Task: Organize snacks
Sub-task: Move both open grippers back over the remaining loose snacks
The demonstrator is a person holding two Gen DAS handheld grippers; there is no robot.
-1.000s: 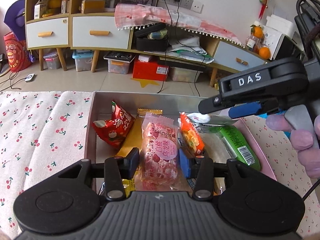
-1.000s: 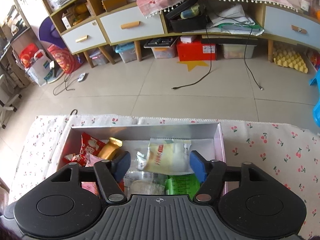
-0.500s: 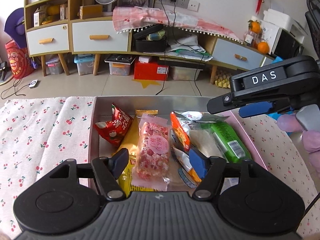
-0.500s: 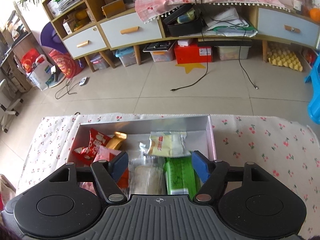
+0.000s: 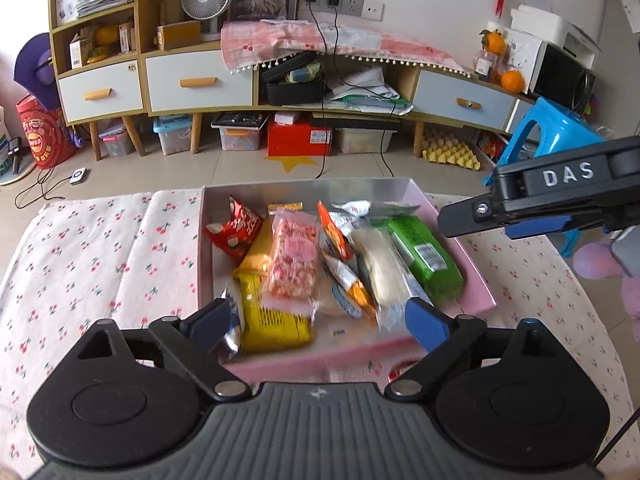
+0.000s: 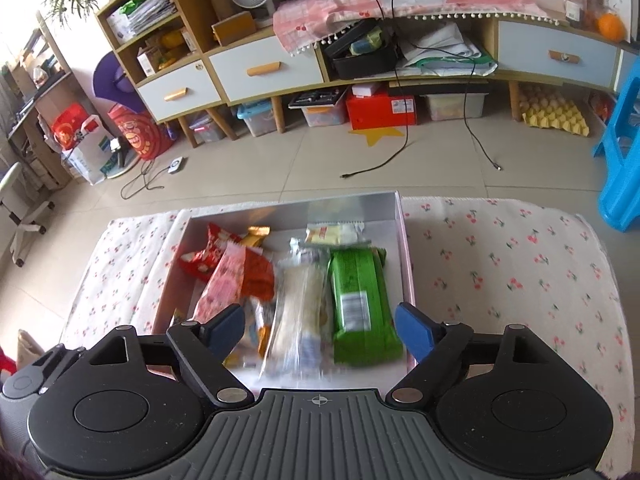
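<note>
A: Left to right. Cherry-print tablecloth (image 5: pixel 100 256), then the pink box (image 5: pixel 476 276) holding every snack. Left gripper (image 5: pixel 320 322) hangs over the box's near wall, jaws opening wide, nothing pinched between them.

B: What lies ahead of it?

A: Red crisp bag (image 5: pixel 236 232) at the far left wall, yellow packet (image 5: pixel 272 320), pink rice-cake bar (image 5: pixel 294 264), orange sachet (image 5: pixel 334 234), pale wrapped bar (image 5: pixel 378 264), green packet (image 5: pixel 424 258). Long axes mostly run away from the claw, fanned slightly.

B: Right gripper?

A: Right gripper (image 6: pixel 320 330) also opening wide, empty, above the near right of the box. Green packet and pale bar lie straight ahead of it; pink bar nearer the left. I'd judge each hand takes its own side.

B: Unclear?

A: Pale bar blurred; labels unreadable; layers beneath the overlapping packets hidden; the box's near corners covered by gripper bodies.
</note>
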